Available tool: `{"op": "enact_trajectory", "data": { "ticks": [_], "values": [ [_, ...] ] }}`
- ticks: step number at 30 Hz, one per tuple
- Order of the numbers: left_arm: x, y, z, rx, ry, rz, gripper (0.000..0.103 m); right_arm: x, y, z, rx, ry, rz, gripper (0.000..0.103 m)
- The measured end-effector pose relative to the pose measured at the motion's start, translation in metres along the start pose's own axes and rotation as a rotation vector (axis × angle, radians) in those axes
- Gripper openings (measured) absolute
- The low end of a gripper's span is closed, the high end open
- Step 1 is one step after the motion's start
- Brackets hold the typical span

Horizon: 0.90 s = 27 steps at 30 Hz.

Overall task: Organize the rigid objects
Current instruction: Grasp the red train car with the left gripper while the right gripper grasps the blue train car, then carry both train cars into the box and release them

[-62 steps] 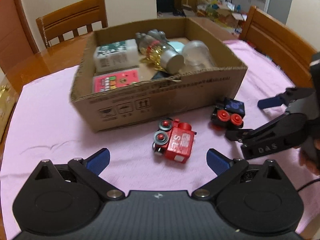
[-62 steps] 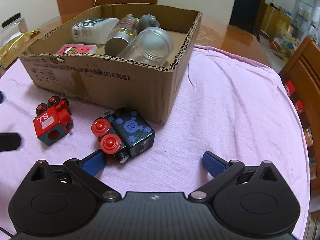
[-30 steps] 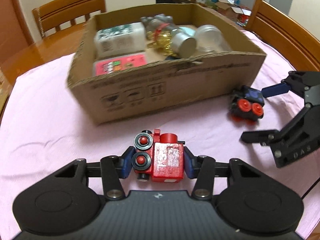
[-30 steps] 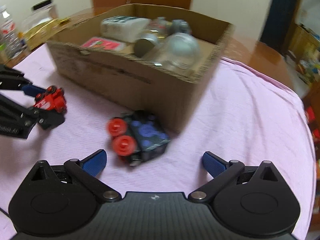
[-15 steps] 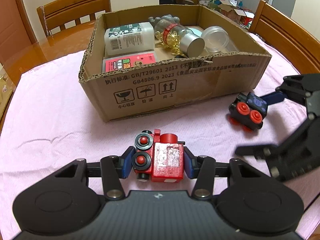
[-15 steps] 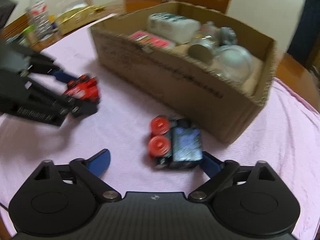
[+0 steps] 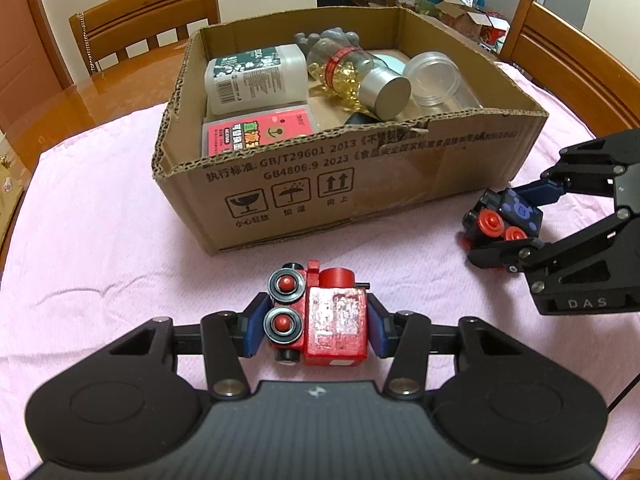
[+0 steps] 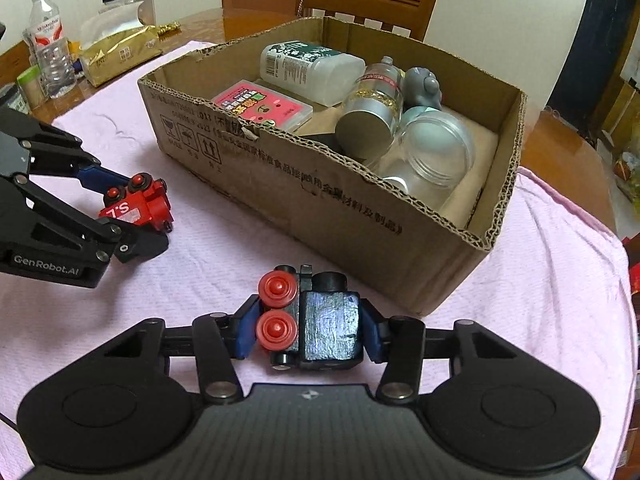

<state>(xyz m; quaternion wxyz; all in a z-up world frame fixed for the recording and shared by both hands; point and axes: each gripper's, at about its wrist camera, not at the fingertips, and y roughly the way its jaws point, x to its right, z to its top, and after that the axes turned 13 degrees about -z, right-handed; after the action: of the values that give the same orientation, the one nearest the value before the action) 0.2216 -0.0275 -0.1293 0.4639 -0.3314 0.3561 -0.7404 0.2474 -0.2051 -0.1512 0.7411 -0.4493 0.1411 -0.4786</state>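
Between my left gripper's (image 7: 314,330) blue pads I have the red toy train (image 7: 320,322) clamped by its sides, wheels turned to the left of the tool, low over the pink cloth (image 7: 100,248). My right gripper (image 8: 308,330) has closed in the same way on the dark blue toy train (image 8: 316,326), its two red wheels also facing left and its body pinched between the pads.

Just ahead of both tools sits the cardboard box (image 7: 360,184), its printed wall facing me. Inside, from the nearer side back, I see a pink packet (image 7: 258,132), a white bottle (image 7: 256,78) lying flat, a bottle of yellow capsules with a silver cap (image 7: 360,74), a clear plastic jar (image 7: 436,76) and a grey figure (image 7: 328,38) at the far wall.

Beyond the box stand wooden chairs (image 7: 148,20).
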Motion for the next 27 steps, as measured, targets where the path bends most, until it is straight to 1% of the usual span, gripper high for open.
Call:
{"op": "enact_trajectory", "data": {
  "ticks": [4, 11, 14, 16, 20, 27],
  "values": [
    [0.001, -0.006, 0.003, -0.014, 0.007, -0.016, 0.049, 0.003, -0.003, 0.001, -0.017, -0.015, 0.001, 0.055],
    [0.011, -0.024, 0.010, -0.037, 0.081, -0.035, 0.049, 0.012, -0.018, 0.006, -0.021, -0.042, 0.013, 0.055],
    [0.014, -0.028, 0.011, -0.037, 0.110, -0.037, 0.049, 0.012, -0.018, 0.004, -0.041, -0.065, 0.010, 0.055],
    [0.015, -0.029, 0.011, -0.037, 0.115, -0.040, 0.049, 0.011, -0.016, 0.000, -0.058, -0.068, 0.012, 0.055],
    [0.015, -0.027, 0.010, -0.038, 0.108, -0.044, 0.049, 0.013, -0.010, -0.008, -0.096, -0.033, 0.037, 0.055],
    [0.015, -0.032, 0.012, -0.038, 0.103, -0.063, 0.049, 0.014, -0.007, -0.010, -0.126, -0.024, 0.050, 0.055]
  ]
}}
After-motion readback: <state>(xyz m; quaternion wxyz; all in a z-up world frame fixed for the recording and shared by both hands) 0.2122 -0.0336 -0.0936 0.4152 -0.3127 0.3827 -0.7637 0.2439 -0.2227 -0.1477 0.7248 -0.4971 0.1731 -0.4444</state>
